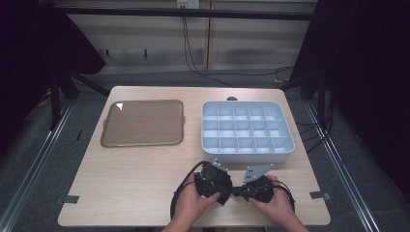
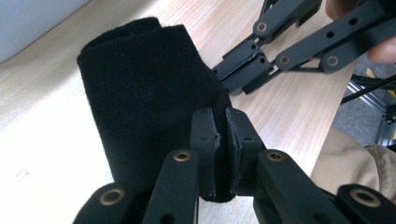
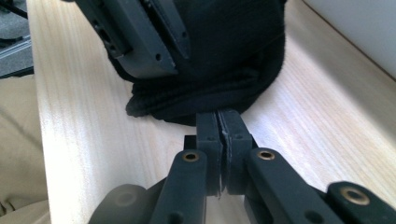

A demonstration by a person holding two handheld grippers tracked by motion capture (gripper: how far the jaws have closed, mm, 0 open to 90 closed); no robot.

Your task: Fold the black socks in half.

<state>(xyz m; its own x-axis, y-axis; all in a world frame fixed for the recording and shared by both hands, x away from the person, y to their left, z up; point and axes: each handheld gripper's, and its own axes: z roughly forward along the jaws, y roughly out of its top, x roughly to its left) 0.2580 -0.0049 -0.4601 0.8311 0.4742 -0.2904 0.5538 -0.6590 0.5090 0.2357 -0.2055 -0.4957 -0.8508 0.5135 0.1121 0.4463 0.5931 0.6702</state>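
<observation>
1. A black knitted cloth (image 2: 144, 107), apparently a sock or sleeve, is held between the two tongs at the near edge of the desk (image 1: 135, 188), in front of the person; in the high view it is largely hidden by the hands and tongs.
2. The left tongs (image 2: 223, 154) are closed narrowly on an edge of the cloth, a fold of fabric being pinched between the two jaws. The cloth is stood up in a rounded, doubled shape, which suggests that it is being folded or rolled.
3. The right tongs (image 3: 219, 140) are closed almost fully on the lower hem of the cloth (image 3: 210, 88), thin fabric being trapped between the jaws. The opposite end is thus gripped, so that the cloth can be shaped by both hands.
4. The two tongs are brought close together; the linkage of the right tongs is seen just beyond the cloth in the left gripper view.
5. A white compartment box (image 1: 246, 131) is placed at the far right of the desk, its cells appearing bare; it is judged to be the likely destination.
6. A brown tray (image 1: 143, 123) is laid at the far left, well apart from the cloth.
</observation>
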